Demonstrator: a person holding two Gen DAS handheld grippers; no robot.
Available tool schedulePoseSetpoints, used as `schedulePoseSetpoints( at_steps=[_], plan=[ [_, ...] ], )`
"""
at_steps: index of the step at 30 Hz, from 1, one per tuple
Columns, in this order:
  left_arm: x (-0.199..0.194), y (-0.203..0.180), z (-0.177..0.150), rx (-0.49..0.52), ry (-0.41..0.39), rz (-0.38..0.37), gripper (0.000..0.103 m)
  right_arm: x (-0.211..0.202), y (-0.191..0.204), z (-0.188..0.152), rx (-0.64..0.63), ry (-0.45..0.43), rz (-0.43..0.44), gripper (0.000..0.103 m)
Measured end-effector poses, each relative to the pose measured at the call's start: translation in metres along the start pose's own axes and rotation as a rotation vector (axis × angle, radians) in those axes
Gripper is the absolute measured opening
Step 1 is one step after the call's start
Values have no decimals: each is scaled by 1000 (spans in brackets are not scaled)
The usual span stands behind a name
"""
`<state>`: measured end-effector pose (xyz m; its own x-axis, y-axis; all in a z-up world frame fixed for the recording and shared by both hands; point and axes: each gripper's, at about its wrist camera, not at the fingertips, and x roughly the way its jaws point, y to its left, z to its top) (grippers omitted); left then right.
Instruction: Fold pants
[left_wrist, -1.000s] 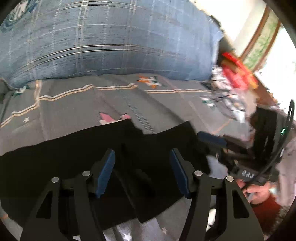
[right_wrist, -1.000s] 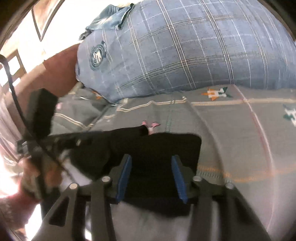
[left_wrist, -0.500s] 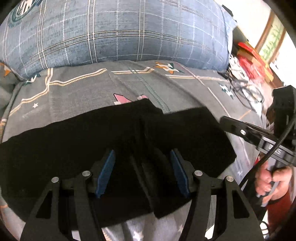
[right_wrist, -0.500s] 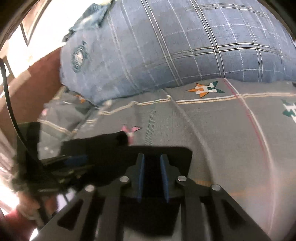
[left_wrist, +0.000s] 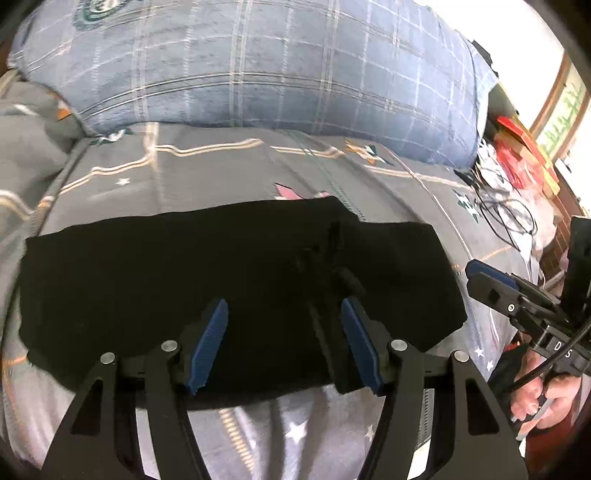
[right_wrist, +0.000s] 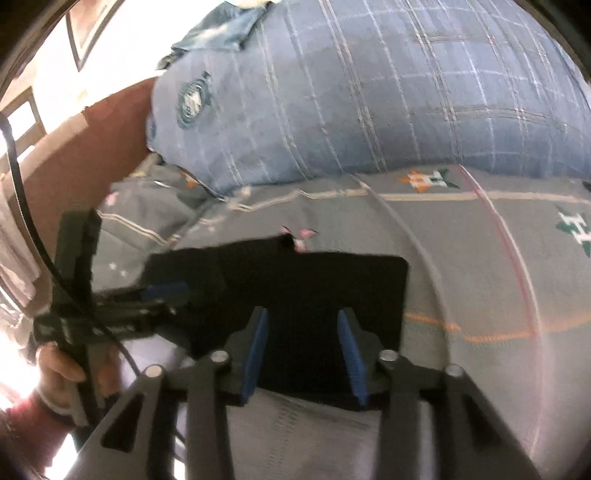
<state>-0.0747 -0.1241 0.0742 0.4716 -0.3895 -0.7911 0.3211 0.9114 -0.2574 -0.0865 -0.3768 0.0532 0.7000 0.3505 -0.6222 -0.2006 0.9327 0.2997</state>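
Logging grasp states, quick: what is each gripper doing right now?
Left gripper: open, holding nothing, over the black fabric pants.
Right gripper: open, holding nothing, over the pants.

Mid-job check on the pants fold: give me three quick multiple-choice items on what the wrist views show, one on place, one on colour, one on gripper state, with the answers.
1. Where do the pants lie?
A. on the grey patterned bedspread
B. on the plaid pillow
C. on the floor

2. What colour are the pants?
A. blue
B. black
C. red

3. How does the left hand-held gripper stand?
A. shut on the pants
B. out of view
C. open over the pants

Answers: 1 A, grey cover shows all round the cloth, with the blue plaid pillow behind. 2 B, the cloth is uniformly black. 3 C, its blue pads stand well apart.
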Motion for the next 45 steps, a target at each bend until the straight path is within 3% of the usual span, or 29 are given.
schedulePoseSetpoints(
  at_steps=[6, 9, 15, 21, 26, 28, 32, 36, 40, 45],
  plan=[
    [-20, 22, -7, -43, -44, 60, 68, 8, 27, 3, -31, -24, 54, 43],
    [-29, 33, -10, -63, -67, 69, 73, 16, 41, 6, -54, -17, 70, 49],
    [-40, 48, -14, -80, -89, 107, 74, 36, 62, 12, -85, 11, 86, 49],
    [-47, 66, -20, -123, -107, 137, 74, 50, 83, 17, -122, 25, 100, 58],
    [-49, 80, -25, -164, -101, 137, 74, 60, 96, 18, -144, 41, 104, 61],
    [-52, 85, -27, -182, -110, 135, 74, 65, 100, 19, -153, 48, 88, 66],
    [-57, 100, -34, -246, -117, 106, 74, 75, 105, 22, -168, 83, 40, 66],
    [-63, 114, -43, -301, -113, 96, 74, 81, 109, 24, -182, 98, 55, 67],
    [-75, 132, -58, -368, -113, 86, 83, 90, 115, 26, -208, 115, 70, 67],
    [-76, 156, -68, -462, -108, 71, 83, 98, 122, 33, -243, 112, 104, 71]
  ],
)
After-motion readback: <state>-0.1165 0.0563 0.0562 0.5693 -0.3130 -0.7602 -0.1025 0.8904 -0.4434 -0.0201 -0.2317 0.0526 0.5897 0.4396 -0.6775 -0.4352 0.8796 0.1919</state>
